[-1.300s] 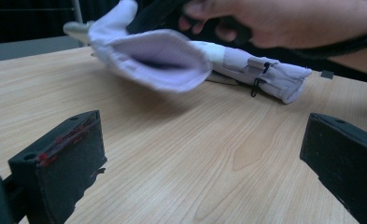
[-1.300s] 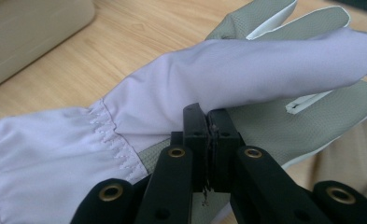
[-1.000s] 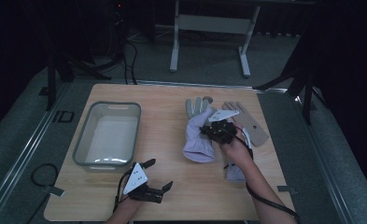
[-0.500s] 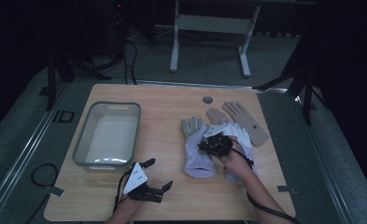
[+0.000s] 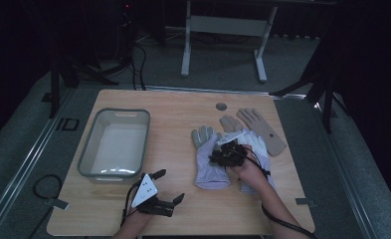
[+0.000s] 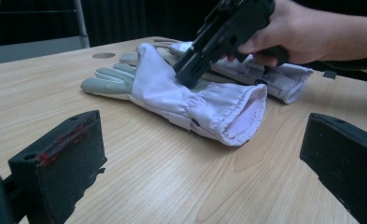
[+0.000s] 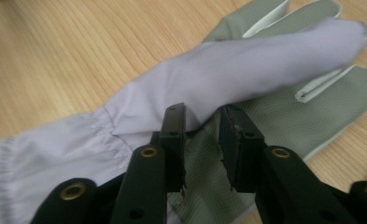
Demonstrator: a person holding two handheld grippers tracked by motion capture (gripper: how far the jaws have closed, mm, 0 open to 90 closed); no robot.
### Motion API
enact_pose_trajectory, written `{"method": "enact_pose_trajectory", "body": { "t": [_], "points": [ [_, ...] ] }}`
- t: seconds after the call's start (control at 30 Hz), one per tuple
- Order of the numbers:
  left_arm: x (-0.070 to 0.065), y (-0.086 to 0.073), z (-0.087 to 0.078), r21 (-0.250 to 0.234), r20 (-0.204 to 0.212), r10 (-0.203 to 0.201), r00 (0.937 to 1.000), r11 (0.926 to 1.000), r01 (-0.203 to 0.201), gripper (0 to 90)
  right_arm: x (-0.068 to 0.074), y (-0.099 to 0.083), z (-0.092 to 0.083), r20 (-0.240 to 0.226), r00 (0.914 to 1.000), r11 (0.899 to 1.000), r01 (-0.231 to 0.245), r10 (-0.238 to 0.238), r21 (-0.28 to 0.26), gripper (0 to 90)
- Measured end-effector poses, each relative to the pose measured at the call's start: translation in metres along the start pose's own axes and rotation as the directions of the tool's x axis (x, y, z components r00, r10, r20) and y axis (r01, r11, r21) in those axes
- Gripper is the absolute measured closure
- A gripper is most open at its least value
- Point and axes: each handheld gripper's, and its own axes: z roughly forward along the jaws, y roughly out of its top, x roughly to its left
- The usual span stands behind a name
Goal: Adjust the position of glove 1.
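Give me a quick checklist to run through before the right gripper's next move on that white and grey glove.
1. Right gripper over the glove: ok, tips at its palm.
2. Jaws parted: ok, they have just been opening, a narrow gap, no cloth pinched.
3. Glove lies flat: not ok, a white flap is folded over the grey palm.
4. Second white glove apart from it: cannot tell, they lie close together.
5. Left gripper out of the way: ok, open, near the table's front edge.
6. Tub free to take something: ok, nothing seen inside.
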Motion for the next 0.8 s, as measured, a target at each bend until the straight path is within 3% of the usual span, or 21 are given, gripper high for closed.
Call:
{"method": "enact_pose_trajectory", "body": {
  "t": [0.1,0.27,0.57,0.8],
  "points": [
    [0.0,0.0,0.0,0.0,0.0,0.0,1.0,1.0,0.0,0.0,-0.003,0.0,-0.013,-0.022,0.9991,0.999,-0.036,0.036,-0.038,57.6],
    [0.0,0.0,0.0,-0.002,-0.002,-0.001,1.0,1.0,0.001,0.0,-0.007,-0.001,-0.04,0.004,0.9972,0.992,-0.074,0.075,-0.1,48.7],
    [0.0,0.0,0.0,0.0,0.001,0.001,1.0,1.0,-0.001,0.0,-0.022,-0.012,-0.085,0.063,0.9901,0.974,-0.11,0.125,-0.2,47.1],
    [0.0,0.0,0.0,-0.001,0.0,0.0,1.0,1.0,0.0,0.0,-0.033,-0.028,-0.109,0.115,0.982,0.968,-0.123,0.15,-0.217,47.1]
  ]
}}
